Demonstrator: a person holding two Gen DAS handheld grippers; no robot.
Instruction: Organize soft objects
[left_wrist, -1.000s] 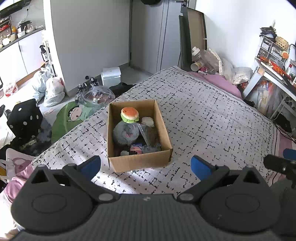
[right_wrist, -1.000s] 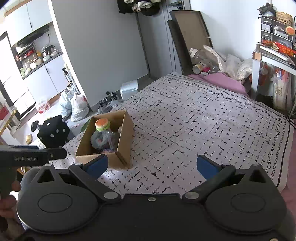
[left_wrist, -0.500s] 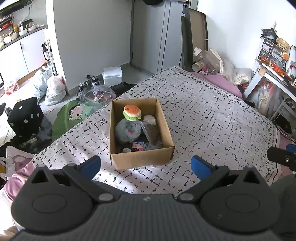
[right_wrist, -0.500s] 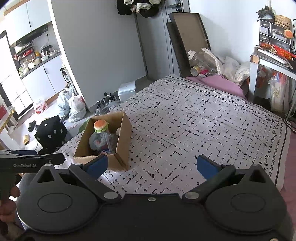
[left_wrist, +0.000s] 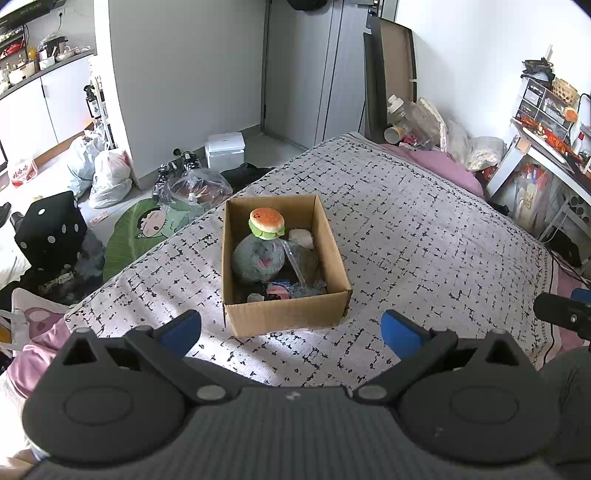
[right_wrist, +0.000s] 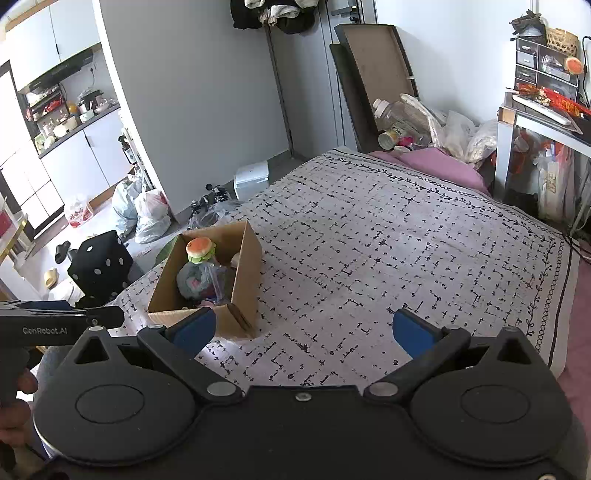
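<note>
**Soft toys sit in the box; both grippers hang back with nothing in them**

The open brown cardboard box (left_wrist: 286, 266) rests on the bed with the white, black-dashed quilt (left_wrist: 424, 251), close to the quilt's near-left edge. Inside it, the small plush hamburger with an orange bun and green lettuce frill (left_wrist: 266, 223) lies at the box's far end, on top of the round grey plush with a pink mouth (left_wrist: 258, 260). To the right of the grey plush lie a crumpled clear plastic bag (left_wrist: 299, 266) and a pale lump I cannot identify; small pink and blue items fill the box's near end.

The left gripper (left_wrist: 290, 328) hovers just short of the box's near wall, its jaws spread wide and holding nothing. The right gripper (right_wrist: 301, 330) hangs to the right of the box, over bare quilt, its jaws likewise wide and holding nothing.

No soft thing shows on the quilt outside the box. This would fit a gathering job that has ended with everything boxed, or one in which the box's contents are yet to be taken out and sorted; the pictures do not settle which. Either way, any reach into the box calls for coming down from above, clear of its walls, and closing gently on plush that will squash.
</note>
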